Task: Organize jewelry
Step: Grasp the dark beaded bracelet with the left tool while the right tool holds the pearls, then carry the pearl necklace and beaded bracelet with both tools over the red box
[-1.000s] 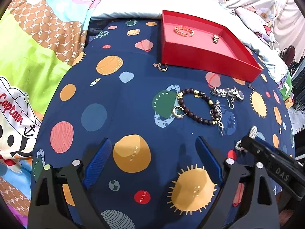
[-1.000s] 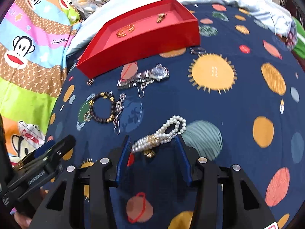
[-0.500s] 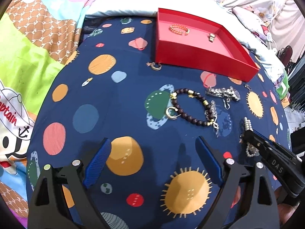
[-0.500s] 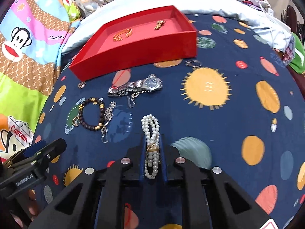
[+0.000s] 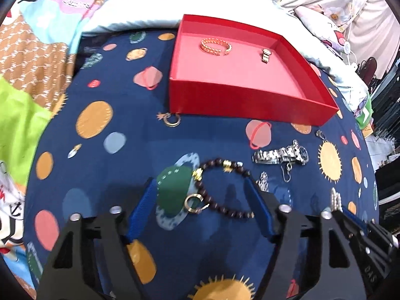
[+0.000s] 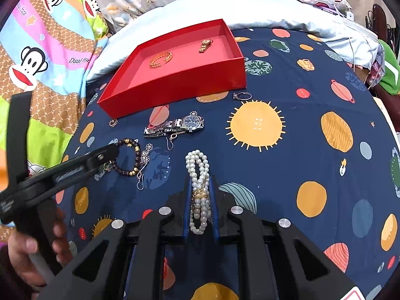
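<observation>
On my right side, the right gripper is closed on the pearl bracelet: the two blue fingers press the strands from both sides near the small gold clasp, and a loop of pearls sticks out in front of the tips while another loop hangs back between the fingers. The left gripper is wide apart and holds nothing; its blue fingers stand on both sides of the dark bead bracelet, which lies flat on the blue planet-print cloth, with a small gold ring just beside the beads. I cannot tell if the tips touch the cloth. Near the beads, to the right, there is a silver flower charm with a hook, and a little further the silver watch lies on its side. The red tray sits beyond the watch on the same cloth; inside it I see a gold chain bracelet and a small gold watch, well apart from each other. A thin silver ring lies just beside the near right corner of the tray, and a small gold hoop lies near its left corner.
</observation>
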### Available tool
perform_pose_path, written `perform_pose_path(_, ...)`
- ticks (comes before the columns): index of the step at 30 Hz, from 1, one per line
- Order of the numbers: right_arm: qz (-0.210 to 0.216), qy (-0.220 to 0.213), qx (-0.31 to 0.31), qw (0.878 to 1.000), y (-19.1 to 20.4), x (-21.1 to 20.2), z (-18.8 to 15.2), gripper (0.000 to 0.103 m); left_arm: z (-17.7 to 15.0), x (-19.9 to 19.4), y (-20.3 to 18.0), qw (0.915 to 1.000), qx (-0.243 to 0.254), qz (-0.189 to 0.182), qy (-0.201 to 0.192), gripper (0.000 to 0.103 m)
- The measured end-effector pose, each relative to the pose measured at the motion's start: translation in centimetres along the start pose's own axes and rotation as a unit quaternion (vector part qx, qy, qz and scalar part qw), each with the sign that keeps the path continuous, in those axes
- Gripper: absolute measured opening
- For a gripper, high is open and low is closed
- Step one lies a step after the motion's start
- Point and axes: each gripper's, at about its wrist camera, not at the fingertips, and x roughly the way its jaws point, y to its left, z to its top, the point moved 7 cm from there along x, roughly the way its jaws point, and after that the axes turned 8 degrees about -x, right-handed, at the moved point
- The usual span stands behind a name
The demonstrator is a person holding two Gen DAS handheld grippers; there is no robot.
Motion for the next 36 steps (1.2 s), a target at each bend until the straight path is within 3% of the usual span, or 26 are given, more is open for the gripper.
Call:
perform_pose_path(3,0.003,0.001,0.003,1.000,-0.2,0.1,0.1,0.013,0.1,0.9,-0.3,0.9999,0.010,-0.005,0.007,0.044)
perform_pose_path(7,0.005,0.002,0.010,1.000,-0.8,0.2,0.1,0.013,-0.1,1.2,-0.9,0.9992,0.039,0.006,-0.002,0.038)
perform_pose_path(10,0.006,0.001,0.013,1.000,-1.0,0.2,0.2,0.013,-0.3,1.2,-0.9,0.9986,0.050,0.016,-0.011,0.026)
perform_pose_path(12,0.006,0.001,0.014,1.000,-0.9,0.2,0.2,0.013,-0.3,1.1,-0.8,0.9990,0.043,0.005,-0.008,0.008)
perform_pose_path(22,0.015,-0.002,0.018,1.000,-0.9,0.0,0.2,0.013,-1.2,0.0,-2.0,0.9986,0.048,-0.021,-0.005,0.007)
perform_pose_path(36,0.033,-0.046,-0.003,0.998,0.6,-4.1,2.6,0.013,0.1,-9.2,-5.3,0.9927,0.039,-0.101,-0.054,0.007)
